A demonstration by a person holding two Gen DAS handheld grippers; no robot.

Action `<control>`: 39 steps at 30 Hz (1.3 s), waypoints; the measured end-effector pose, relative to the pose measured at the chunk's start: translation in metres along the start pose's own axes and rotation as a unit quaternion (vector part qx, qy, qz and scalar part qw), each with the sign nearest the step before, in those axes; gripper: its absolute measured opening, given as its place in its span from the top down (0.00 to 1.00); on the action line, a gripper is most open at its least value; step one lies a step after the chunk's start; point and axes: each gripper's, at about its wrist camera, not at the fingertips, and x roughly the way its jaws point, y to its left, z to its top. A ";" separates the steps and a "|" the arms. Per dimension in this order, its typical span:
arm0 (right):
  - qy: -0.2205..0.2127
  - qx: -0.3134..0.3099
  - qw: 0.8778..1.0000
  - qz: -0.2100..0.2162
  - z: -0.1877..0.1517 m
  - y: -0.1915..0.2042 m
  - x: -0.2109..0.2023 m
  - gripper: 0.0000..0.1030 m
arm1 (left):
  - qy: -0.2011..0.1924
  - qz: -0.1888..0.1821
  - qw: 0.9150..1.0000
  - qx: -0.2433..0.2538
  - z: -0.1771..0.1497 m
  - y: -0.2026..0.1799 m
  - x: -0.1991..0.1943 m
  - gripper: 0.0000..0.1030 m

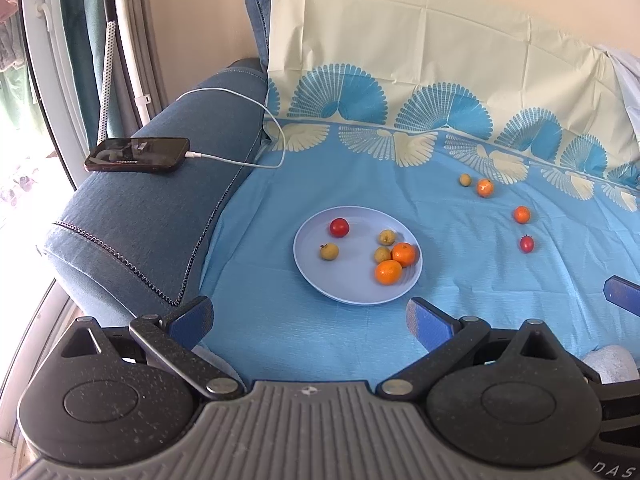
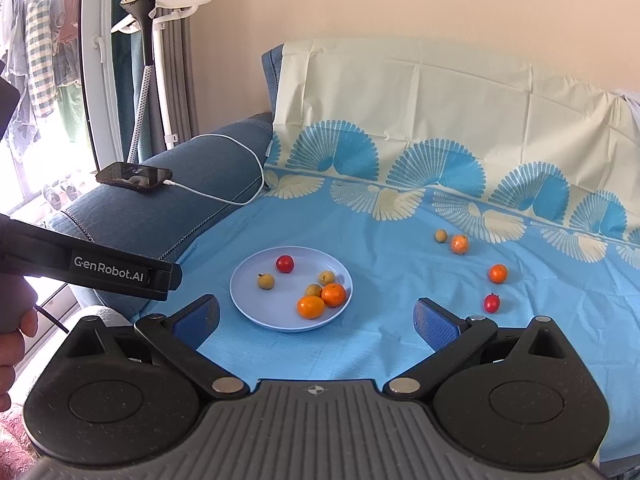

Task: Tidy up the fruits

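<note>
Both the left gripper (image 1: pixel 310 318) and right gripper (image 2: pixel 316 318) hang spread and empty; 6 fruits sit on the plate (image 2: pixel 248 304) at centre; 4 lie right; best approach the nearest red fruit (image 2: pixel 491 303) from above.

A round pale-blue plastic plate (image 1: pixel 356 296) sits on the blue patterned sheet (image 1: pixel 440 320), holding six fruits; four more lie right, a black phone (image 1: pixel 138 155) left.
</note>
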 end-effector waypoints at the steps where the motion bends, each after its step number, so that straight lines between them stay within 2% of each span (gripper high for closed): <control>1: -0.001 -0.001 1.000 0.000 0.000 0.000 -0.001 0.01 | -0.001 0.000 1.000 0.000 0.000 0.000 -0.001 0.01; 18: -0.003 -0.005 1.000 0.002 -0.001 0.001 -0.003 0.01 | 0.003 -0.001 1.000 -0.003 -0.001 0.002 0.000 0.00; 39: 0.026 0.011 1.000 0.011 -0.007 -0.007 0.015 0.01 | 0.035 0.002 0.999 0.002 -0.001 -0.001 0.026 0.00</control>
